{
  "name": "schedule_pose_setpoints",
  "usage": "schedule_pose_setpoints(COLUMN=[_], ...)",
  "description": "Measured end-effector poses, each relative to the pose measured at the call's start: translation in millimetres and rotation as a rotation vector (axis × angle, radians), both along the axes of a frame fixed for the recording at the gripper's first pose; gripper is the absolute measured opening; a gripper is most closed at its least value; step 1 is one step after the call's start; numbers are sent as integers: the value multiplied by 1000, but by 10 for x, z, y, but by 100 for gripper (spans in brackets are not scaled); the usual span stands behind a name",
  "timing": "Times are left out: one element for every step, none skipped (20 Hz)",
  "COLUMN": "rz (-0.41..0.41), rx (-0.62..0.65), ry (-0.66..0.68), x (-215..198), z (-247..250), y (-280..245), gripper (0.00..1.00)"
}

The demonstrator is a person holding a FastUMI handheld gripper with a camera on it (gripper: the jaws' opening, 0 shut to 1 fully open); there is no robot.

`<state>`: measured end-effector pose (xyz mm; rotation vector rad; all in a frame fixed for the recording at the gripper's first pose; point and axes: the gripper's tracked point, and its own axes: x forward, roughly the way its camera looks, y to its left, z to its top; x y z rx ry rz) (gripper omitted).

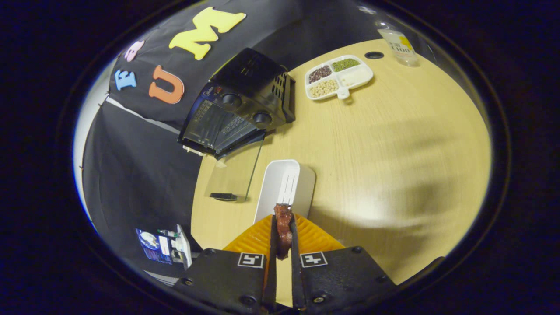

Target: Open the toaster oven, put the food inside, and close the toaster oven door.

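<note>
Reddish-brown food, prob. a strip of cooked meat (283, 229), sits clamped between the two fingers of our hand-held gripper (283, 232); both fingers press on it and it hangs clear of the worktop (393, 144). So the pick-up looks done.

Just ahead of the fingers, under the meat, we see a white tray (285, 188) w/ a slotted insert, apparently empty, likely where the food came from.

Beyond it and a bit left, the toaster oven (238, 103) sits at the worktop's far-left edge, tilted in the fisheye view. Its glass door (234, 175) is already dropped open, lying roughly flat toward us, dark handle (223, 197) at the near end. The cavity looks dark; we can't tell rack detail.

Well apart to the right, at the back: a white divided dish (339, 76) w/ beans and grains, and a clear bottle (398, 43) further still. Neither is part of the job.

Our read on progress: door open, food in grip. Left to do: carry the meat over the door into the cavity, release, back out, then swing the door shut.
</note>
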<state>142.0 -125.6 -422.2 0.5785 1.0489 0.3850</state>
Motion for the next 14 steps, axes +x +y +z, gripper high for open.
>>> schedule_pose_setpoints(rz=[11, 21, 21, 16, 3, -6, -24, -42, -63, -87, -112, -139, -165, -190], rx=[-24, -45, -57, -52, -48, -49, -55, -52, -43, -29, -17, -5, 10, 24], ry=[-18, -34, -48, -56, -67, -84, -101, -115, -127, -144, -161, -179, -198, -221], x=[28, 47, 69, 76, 76, 79, 67, 53, 17, -3, -41, -57, -86, -94], z=[28, 60, 103, 171, 253, 333, 412, 503, 607, 711, 824, 923, 1022, 1117], y=[-13, -28, -22, 5, 31, 55, 72, 113, 180, 258, 342, 440, 561, 690], gripper=[17, 17, 17, 16, 16, 16, 16, 16, 16, 16, 16, 16, 16, 16])
